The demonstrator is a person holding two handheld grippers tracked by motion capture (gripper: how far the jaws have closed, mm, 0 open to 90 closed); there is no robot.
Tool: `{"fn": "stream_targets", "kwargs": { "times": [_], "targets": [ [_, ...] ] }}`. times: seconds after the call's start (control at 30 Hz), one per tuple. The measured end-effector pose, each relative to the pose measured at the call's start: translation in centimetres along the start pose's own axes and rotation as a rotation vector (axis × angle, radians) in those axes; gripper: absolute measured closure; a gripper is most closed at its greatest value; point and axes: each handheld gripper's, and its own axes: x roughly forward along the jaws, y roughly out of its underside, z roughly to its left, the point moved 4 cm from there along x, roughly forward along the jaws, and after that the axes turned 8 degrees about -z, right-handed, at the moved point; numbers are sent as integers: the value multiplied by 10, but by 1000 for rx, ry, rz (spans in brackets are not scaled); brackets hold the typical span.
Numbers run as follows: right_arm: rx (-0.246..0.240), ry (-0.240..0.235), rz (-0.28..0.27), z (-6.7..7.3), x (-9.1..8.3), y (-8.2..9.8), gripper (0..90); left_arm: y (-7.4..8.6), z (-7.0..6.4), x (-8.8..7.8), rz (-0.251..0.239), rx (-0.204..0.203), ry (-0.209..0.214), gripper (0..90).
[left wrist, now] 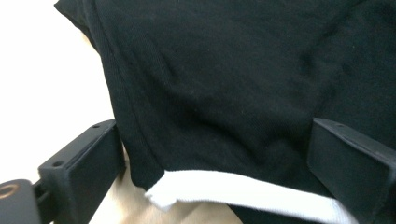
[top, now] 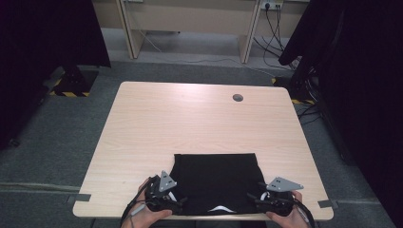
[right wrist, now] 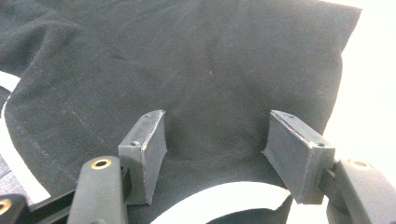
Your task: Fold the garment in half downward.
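Observation:
A folded black garment (top: pixel 216 178) lies flat at the near edge of the wooden table (top: pixel 190 118), with a white strip (top: pixel 219 208) showing at its near hem. My left gripper (top: pixel 179 202) sits at the cloth's near left corner and my right gripper (top: pixel 254 199) at its near right corner. In the left gripper view the left gripper (left wrist: pixel 215 126) stands open, its jaws wide apart over the black cloth (left wrist: pixel 224 84) and the white strip (left wrist: pixel 233 191). In the right gripper view the right gripper (right wrist: pixel 217 116) is open too, over the black fabric (right wrist: pixel 210 70) and a curved white band (right wrist: pixel 219 198).
A round cable hole (top: pixel 237 98) sits near the table's far right. Beyond the table are a pale desk frame (top: pixel 190 19), loose cables (top: pixel 275 33) and dark drapes (top: pixel 361 71) on both sides. Grey carpet surrounds the table.

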Motion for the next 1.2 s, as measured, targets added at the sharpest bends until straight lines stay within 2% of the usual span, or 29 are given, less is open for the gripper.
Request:
{"fn": "stream_targets", "kwargs": {
  "times": [0.27, 0.6, 0.73, 0.93, 1.2],
  "targets": [
    [11, 27, 5, -14, -1, -1, 385, -13, 0, 15, 12, 8, 2, 55],
    [45, 77, -1, -40, -10, 4, 385, -34, -4, 41, 7, 11, 10, 62],
    [54, 93, -4, -47, -14, 7, 385, -39, -8, 46, 8, 17, 18, 82],
    [52, 85, -6, -54, -17, 8, 385, -40, -13, 47, -6, 29, 17, 84],
    [55, 94, -1, -59, -20, 10, 385, -44, -15, 54, -5, 20, 22, 68]
  ]
}}
